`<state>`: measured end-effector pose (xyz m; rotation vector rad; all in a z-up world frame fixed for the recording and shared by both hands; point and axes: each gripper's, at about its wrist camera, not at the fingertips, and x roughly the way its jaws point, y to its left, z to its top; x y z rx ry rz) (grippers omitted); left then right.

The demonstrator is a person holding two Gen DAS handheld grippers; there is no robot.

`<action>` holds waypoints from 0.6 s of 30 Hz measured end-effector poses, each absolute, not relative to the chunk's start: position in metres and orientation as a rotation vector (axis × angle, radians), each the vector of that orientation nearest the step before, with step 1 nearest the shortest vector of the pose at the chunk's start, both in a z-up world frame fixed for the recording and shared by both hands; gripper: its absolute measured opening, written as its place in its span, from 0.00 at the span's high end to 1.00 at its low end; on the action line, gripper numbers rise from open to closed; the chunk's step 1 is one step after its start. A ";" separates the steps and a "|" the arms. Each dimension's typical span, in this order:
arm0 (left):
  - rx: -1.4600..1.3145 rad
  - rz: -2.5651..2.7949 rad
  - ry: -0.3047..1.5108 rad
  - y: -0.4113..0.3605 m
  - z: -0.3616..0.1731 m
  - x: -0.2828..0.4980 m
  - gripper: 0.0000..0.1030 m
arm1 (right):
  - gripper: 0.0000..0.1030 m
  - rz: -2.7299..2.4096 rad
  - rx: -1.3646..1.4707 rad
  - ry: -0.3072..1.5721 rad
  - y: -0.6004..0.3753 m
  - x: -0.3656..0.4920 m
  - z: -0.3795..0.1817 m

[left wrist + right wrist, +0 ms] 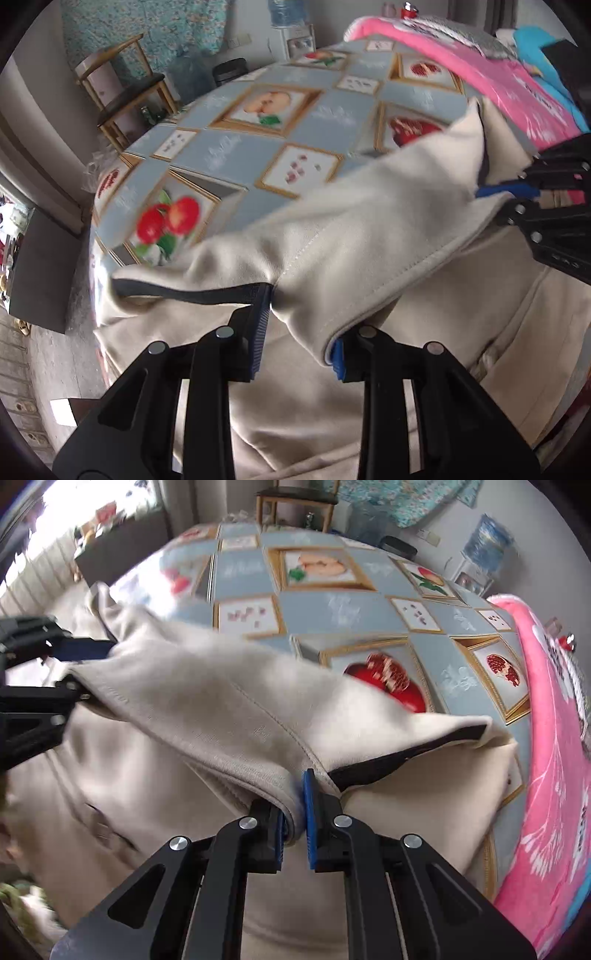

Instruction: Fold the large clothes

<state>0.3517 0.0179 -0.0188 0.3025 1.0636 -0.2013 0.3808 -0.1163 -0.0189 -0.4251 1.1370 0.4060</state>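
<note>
Left gripper [301,326]: I see its blue pads pinching a thick fold of the cream garment [369,236], stitched hem bunched between them. A dark lining strip [184,291] shows at the cloth edge just left of the pads.

Right gripper [295,812]: jaws pressed nearly together on a thin hem of the same garment, cloth squeezed between the blue pads. A dark lining edge [406,753] runs off to the right of the pinch.

Each gripper shows in the other's camera: the right one at the right edge of the left view [517,195], the left one at the left edge of the right view [85,653], both gripping the same raised band of cloth.

The held band stretches between the two grippers, lifted over the rest of the garment, which lies spread below on the near part of the bench [325,110]. The bench carries a blue-grey cloth printed with framed fruit pictures.

A pink blanket [554,775] lies along the bench's right side, just beside the garment. Beyond the bench: a wooden chair [122,85] and a water dispenser [295,37]. Both views are motion-blurred.
</note>
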 end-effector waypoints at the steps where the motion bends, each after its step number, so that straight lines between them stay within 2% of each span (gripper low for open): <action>1: 0.317 -0.199 1.054 0.017 -0.022 0.347 0.72 | 0.91 0.405 -0.436 1.109 -0.115 0.378 -0.019; 3: 0.317 -0.208 1.035 0.018 -0.022 0.342 0.72 | 0.88 0.415 -0.436 1.102 -0.117 0.374 -0.014; 4: 0.301 -0.213 1.034 0.020 -0.022 0.341 0.71 | 0.82 0.427 -0.409 1.116 -0.122 0.372 -0.009; 6: 0.262 -0.218 1.037 0.025 -0.020 0.341 0.71 | 0.65 0.427 -0.342 1.124 -0.135 0.365 0.007; 7: 0.246 -0.217 1.042 0.026 -0.019 0.341 0.71 | 0.52 0.424 -0.304 1.111 -0.143 0.361 0.019; 8: 0.234 -0.223 1.043 0.028 -0.018 0.341 0.71 | 0.49 0.432 -0.262 1.084 -0.151 0.354 0.033; 13: 0.180 -0.249 1.054 0.032 -0.015 0.338 0.70 | 0.49 0.518 -0.025 0.986 -0.162 0.353 0.076; 15: 0.141 -0.270 1.074 0.035 -0.014 0.334 0.71 | 0.49 0.518 0.010 0.983 -0.148 0.364 0.074; 18: 0.021 -0.351 1.109 0.045 -0.010 0.324 0.71 | 0.56 0.566 0.035 1.027 -0.117 0.383 0.048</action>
